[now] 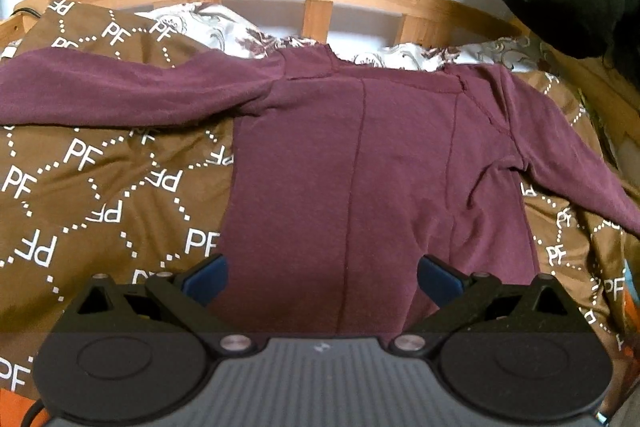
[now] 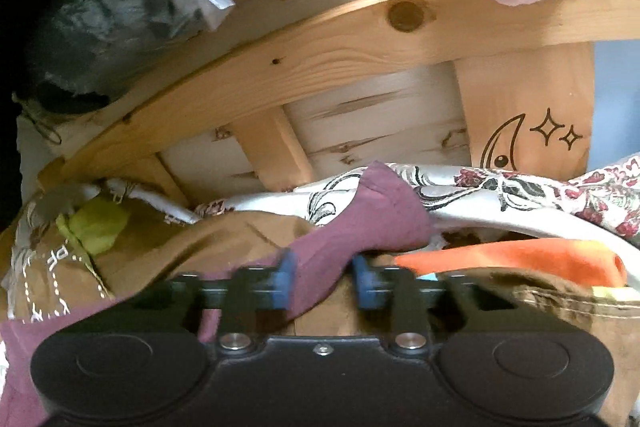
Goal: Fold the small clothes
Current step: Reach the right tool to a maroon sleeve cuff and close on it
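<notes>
The right gripper point(image 2: 323, 281) has its blue pads pinched in on a bunched length of maroon cloth, which looks like the cuff end of a sleeve point(image 2: 360, 223) — the picture is smeared, so call it a grip on the sleeve, with the fabric spilling out ahead of the fingers and draping back under the tool to its left. Just beyond that, an orange cloth point(image 2: 520, 259) lies off to the right of the jaws, a floral sheet point(image 2: 560, 195) behind it, and the wooden bed frame point(image 2: 320, 59) rises past everything. Over on the other side, the left gripper point(image 1: 322, 277) hangs with its jaws spread wide and nothing between them, poised just above the bottom hem of the maroon shirt point(image 1: 340, 167). Ahead of it the shirt is laid out flat on the brown bedspread point(image 1: 100, 187), body smooth, one sleeve stretched far out to the left, the other trailing away to the right. So where are we? Very early, I'd say: the garment is spread and squared, but no fold shows in it yet. The first sleeve looks about to be brought in; the second sleeve and the body folds are all still to come.
</notes>
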`<state>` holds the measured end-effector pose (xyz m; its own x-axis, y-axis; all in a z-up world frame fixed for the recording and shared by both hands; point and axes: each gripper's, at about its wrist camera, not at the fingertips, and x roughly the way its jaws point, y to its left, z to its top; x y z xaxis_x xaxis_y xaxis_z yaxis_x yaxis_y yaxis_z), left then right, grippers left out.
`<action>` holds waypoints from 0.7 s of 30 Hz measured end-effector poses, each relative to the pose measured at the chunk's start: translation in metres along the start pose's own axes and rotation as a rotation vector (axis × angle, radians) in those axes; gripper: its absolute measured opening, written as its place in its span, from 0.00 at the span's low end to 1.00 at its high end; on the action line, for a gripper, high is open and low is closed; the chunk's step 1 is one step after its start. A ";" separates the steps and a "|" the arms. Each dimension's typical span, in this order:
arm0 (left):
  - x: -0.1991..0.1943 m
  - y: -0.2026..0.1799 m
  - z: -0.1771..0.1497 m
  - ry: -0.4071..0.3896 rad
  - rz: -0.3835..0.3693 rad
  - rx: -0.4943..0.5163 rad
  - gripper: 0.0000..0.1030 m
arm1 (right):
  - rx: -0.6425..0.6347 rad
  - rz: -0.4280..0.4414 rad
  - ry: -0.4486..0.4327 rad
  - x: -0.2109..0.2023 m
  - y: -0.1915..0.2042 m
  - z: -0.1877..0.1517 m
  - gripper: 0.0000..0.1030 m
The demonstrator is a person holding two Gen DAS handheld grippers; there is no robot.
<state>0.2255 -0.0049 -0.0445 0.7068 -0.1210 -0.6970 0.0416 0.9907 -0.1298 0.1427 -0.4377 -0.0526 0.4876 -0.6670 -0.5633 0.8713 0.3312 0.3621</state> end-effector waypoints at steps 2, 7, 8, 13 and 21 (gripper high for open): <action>-0.005 0.001 0.001 -0.022 0.012 -0.002 0.99 | 0.004 0.011 -0.022 -0.004 0.002 -0.002 0.13; -0.014 0.007 0.004 -0.053 0.022 -0.031 0.99 | -0.268 0.156 -0.254 -0.043 0.040 -0.017 0.09; -0.015 0.008 0.005 -0.055 0.025 -0.038 0.99 | -0.330 0.199 -0.307 -0.053 0.048 -0.022 0.09; -0.022 0.016 0.008 -0.075 0.041 -0.077 0.99 | -0.680 0.477 -0.502 -0.108 0.087 -0.075 0.09; -0.030 0.036 0.013 -0.113 0.062 -0.175 0.99 | -1.167 0.947 -0.557 -0.180 0.108 -0.183 0.08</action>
<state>0.2145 0.0353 -0.0189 0.7791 -0.0425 -0.6254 -0.1211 0.9687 -0.2167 0.1589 -0.1602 -0.0482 0.9986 0.0033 -0.0537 -0.0286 0.8778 -0.4782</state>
